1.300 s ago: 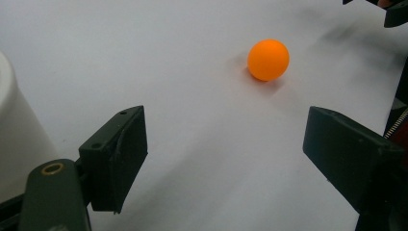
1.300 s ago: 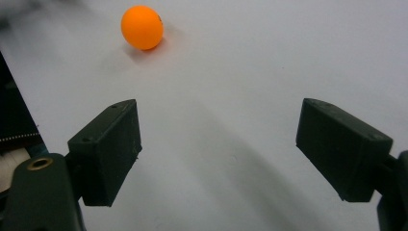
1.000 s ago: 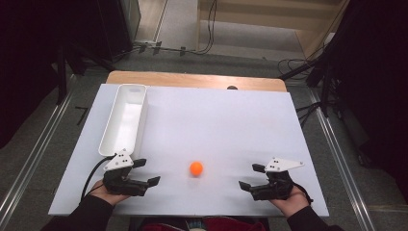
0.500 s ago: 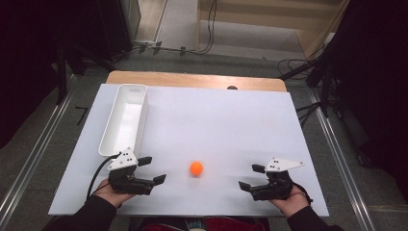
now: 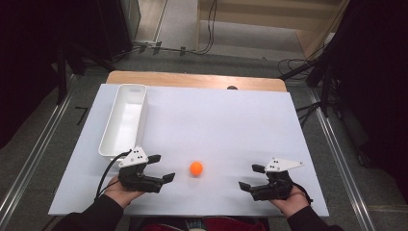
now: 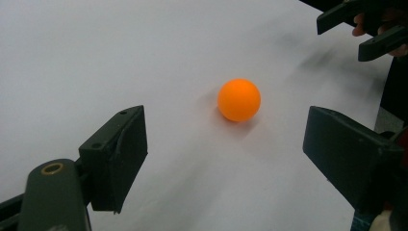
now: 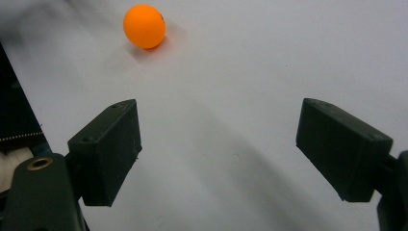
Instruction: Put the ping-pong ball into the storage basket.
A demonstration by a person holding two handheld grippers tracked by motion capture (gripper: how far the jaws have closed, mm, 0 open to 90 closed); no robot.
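High view, ball: the orange ball [image 5: 196,168] is seen resting on the white counter [image 5: 216,120], near its front edge, between the two grippers.
High view, left gripper: the left gripper [image 5: 161,168] is held just beside the ball, its jaws apart and aimed at it.
High view, right gripper: the right gripper [image 5: 251,176] is held well apart from the ball, jaws apart, nothing gripped.
High view, tray: a long white tray [image 5: 108,144] is set along the counter's left side and appears empty.
Left gripper view: the ball [image 6: 239,99] is framed between the open jaws but lies ahead of them, untouched.
Right gripper view: the ball [image 7: 144,26] is seen far off to the upper left, outside the line of the spread jaws.
Step in hand: the approach of the left gripper to the ball is judged to be under way; no grasp is made yet.
Next move: the left gripper would need to be advanced until the ball sits between the pads, then closed gently, since a round ball may roll off if nudged.
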